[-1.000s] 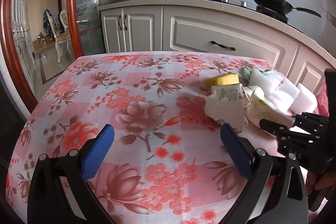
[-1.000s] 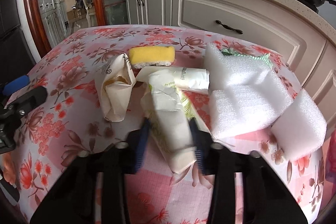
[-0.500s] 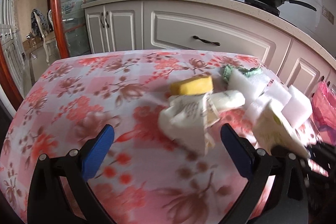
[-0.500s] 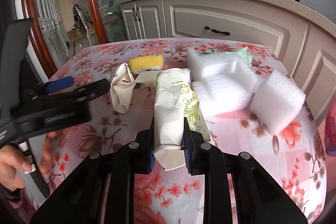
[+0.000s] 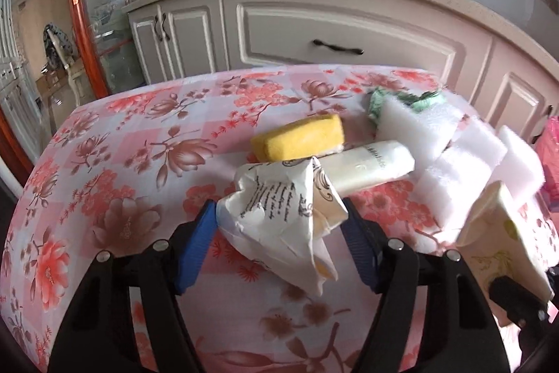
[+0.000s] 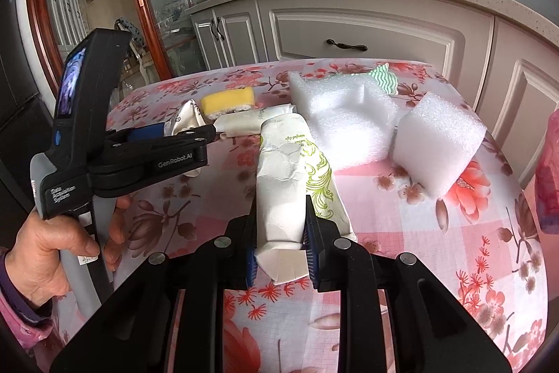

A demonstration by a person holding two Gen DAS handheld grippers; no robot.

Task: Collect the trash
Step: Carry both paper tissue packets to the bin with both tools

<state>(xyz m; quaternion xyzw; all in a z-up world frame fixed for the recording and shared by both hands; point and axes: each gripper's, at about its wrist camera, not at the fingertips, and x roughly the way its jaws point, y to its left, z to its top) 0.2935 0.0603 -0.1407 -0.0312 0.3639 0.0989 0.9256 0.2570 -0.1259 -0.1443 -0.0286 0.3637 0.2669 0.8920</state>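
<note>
L tool [image 5: 279, 226] now closing round crumpled wrapper [image 5: 279, 219]; R tool's [image 6: 279, 247] paper pack [image 6: 283, 191] off cloth

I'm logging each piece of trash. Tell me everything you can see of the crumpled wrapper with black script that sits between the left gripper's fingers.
The crumpled wrapper looks like thin cream paper or film, creased and puffed, printed with slanted black script and dark curls, with a yellowish patch near its right edge. It lies on the floral tablecloth, in front of the yellow sponge and white tube. The left gripper has just been closing; its blue fingers flank it, the left one about touching.
</note>
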